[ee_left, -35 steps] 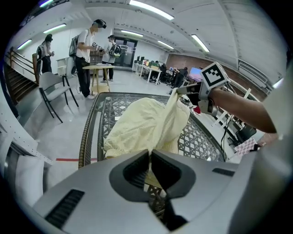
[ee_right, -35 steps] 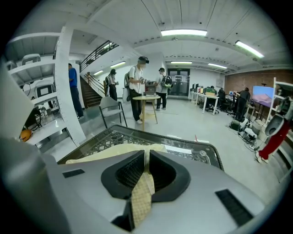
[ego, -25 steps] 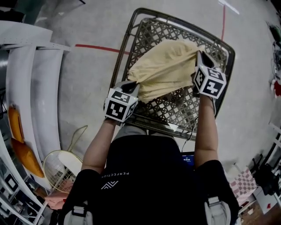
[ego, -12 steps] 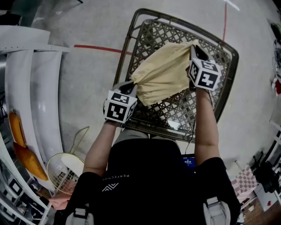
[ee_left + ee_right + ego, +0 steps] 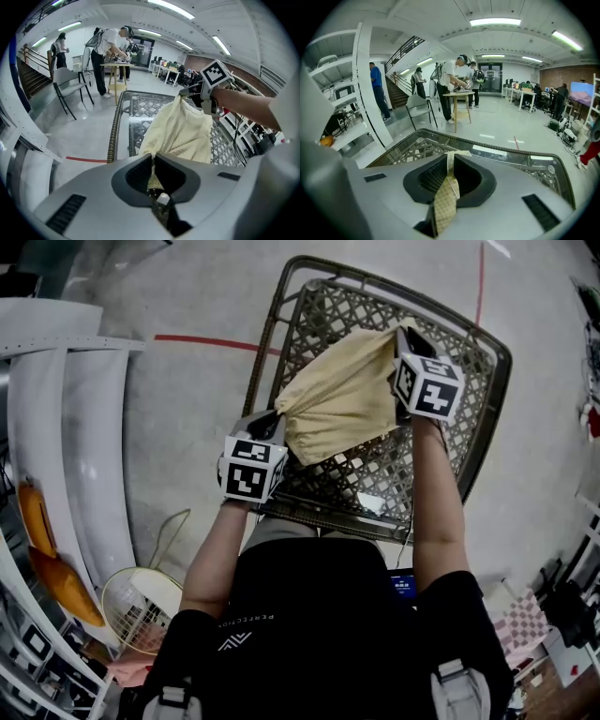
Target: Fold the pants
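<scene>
Head view: the pants (image 5: 342, 399), a pale yellow bundle, are held over a glass-topped lattice table (image 5: 473, 442) and stretched between the two tools. One end is pinched in the left gripper (image 5: 275, 420) and the other in the right gripper (image 5: 403, 336). Both pairs of jaws are drawn nearly together on the cloth, with only its thickness between them.

The long axis of the pants is laid from tool to tool. It runs from the left gripper, close to the person's body, up and away to the right gripper, which is carried farther out over the table. The upper edge is pulled fairly taut along that line, and the rest of the cloth is let sag below it (whether waist or hems are gripped at either end cannot be made out). Whether the lowest fold touches the glass cannot be told.

From the left gripper view the cloth is seen to rise out of the jaws and widen toward the right gripper, ahead and to the right. From the right gripper view only a narrow folded strip is seen, clamped between the jaws and trailing back toward the camera. The table's rim lies beyond the jaw tips.
</scene>
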Demonstrator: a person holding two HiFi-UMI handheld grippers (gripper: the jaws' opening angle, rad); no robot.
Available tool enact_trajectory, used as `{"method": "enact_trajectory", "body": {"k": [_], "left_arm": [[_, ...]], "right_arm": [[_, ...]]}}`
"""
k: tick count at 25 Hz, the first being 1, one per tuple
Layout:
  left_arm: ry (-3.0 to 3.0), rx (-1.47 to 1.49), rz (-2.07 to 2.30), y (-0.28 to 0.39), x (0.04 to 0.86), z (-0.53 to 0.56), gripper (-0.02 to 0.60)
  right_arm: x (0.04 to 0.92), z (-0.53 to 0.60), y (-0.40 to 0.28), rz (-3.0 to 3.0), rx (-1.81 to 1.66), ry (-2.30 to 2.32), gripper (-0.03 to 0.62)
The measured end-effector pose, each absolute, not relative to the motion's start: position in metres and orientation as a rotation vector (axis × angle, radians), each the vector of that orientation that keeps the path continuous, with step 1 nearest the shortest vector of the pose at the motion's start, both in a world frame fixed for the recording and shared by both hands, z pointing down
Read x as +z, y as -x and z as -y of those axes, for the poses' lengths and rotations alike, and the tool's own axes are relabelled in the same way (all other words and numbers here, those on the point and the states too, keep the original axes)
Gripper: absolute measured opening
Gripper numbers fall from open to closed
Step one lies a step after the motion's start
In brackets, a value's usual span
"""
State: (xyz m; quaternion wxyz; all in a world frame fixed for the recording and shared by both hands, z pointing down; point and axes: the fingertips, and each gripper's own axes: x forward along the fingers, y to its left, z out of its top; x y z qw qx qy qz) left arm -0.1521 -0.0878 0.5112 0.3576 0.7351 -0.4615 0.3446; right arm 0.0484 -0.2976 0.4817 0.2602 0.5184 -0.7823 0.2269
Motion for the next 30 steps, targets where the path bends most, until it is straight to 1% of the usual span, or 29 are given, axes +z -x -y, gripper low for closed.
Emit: {"method": "enact_trajectory", "body": {"k": [7,11,16,20,23,30], "left_arm": [[-1.907,0.848,1.238,0.156,0.509,0.091,0.031],[-1.885,0.823,1.333,0.171,0.504,0.098,0.041],[-1.86,0.818,1.407,0.188,0.494,0.102,0.04],[-1.898,0.804,1.37,0.178,0.487,0.101,0.034],[-1.935,0.817,1.365,0.167,0.484,0.1,0.034],[-2.002,0.806,1.349,0.148,0.469,0.096,0.034]], "right_arm": [[0.479,0.301,-0.044,2.148,0.618,-1.379,0.06],[0.477,0.3,-0.044,2.155,0.594,-1.386,0.098],[0.466,0.293,-0.055,2.169,0.606,-1.439,0.1],[0.466,0.286,-0.069,2.168,0.612,-1.473,0.098],[0.457,0.289,-0.079,2.183,0.579,-1.514,0.115],[0.437,0.28,-0.1,2.183,0.558,-1.568,0.115]]}}
